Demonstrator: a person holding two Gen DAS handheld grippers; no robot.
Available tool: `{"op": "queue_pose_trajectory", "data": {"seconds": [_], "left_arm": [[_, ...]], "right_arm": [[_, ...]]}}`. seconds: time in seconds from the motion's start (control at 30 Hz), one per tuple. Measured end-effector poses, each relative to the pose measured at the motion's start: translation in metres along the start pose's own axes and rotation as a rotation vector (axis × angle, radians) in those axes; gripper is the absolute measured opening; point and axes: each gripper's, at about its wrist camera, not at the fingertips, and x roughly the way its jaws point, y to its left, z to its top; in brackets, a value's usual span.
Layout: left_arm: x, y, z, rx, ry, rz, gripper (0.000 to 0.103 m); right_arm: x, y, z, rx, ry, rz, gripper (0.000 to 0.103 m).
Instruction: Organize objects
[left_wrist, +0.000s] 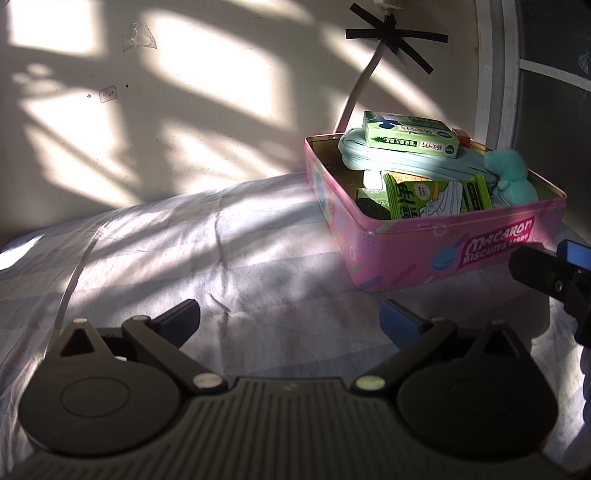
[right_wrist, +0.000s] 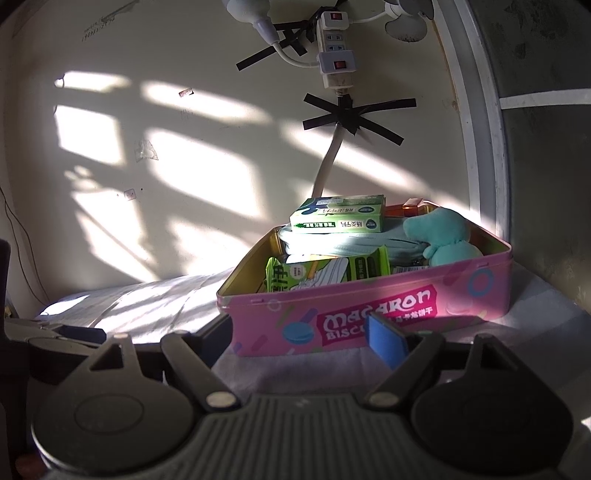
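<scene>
A pink Macaron Biscuits tin (left_wrist: 424, 243) stands open on the pale cloth, right of centre; it also fills the middle of the right wrist view (right_wrist: 461, 291). It holds a green box (left_wrist: 410, 136) (right_wrist: 338, 219) on top of a light blue pouch (left_wrist: 406, 162) (right_wrist: 332, 245), a green snack packet (left_wrist: 428, 199) (right_wrist: 314, 273) and a teal plush toy (left_wrist: 513, 177) (right_wrist: 439, 236). My left gripper (left_wrist: 291, 323) is open and empty, low over the cloth, left of the tin. My right gripper (right_wrist: 303, 332) is open and empty, close in front of the tin's front wall.
A sunlit wall stands behind the tin, with a white cable (left_wrist: 354, 96) taped to it and a power strip (right_wrist: 334, 44) above. A white frame (right_wrist: 484, 147) and dark panel are at the right. The wrinkled cloth (left_wrist: 221, 258) stretches left.
</scene>
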Motion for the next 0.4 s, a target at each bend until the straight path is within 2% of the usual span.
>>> {"op": "queue_pose_trajectory", "data": {"seconds": [0.3,0.4], "left_arm": [[0.0001,-0.001,-0.0011,0.012,-0.01,-0.003,0.103],[0.0017,0.0004,-0.0009,0.005,0.003,-0.025,0.103]], "right_arm": [[0.0007,0.001,-0.001,-0.002,0.004,0.0,0.082],[0.0024,0.0009,-0.0024,-0.004,0.008,0.001,0.083]]}}
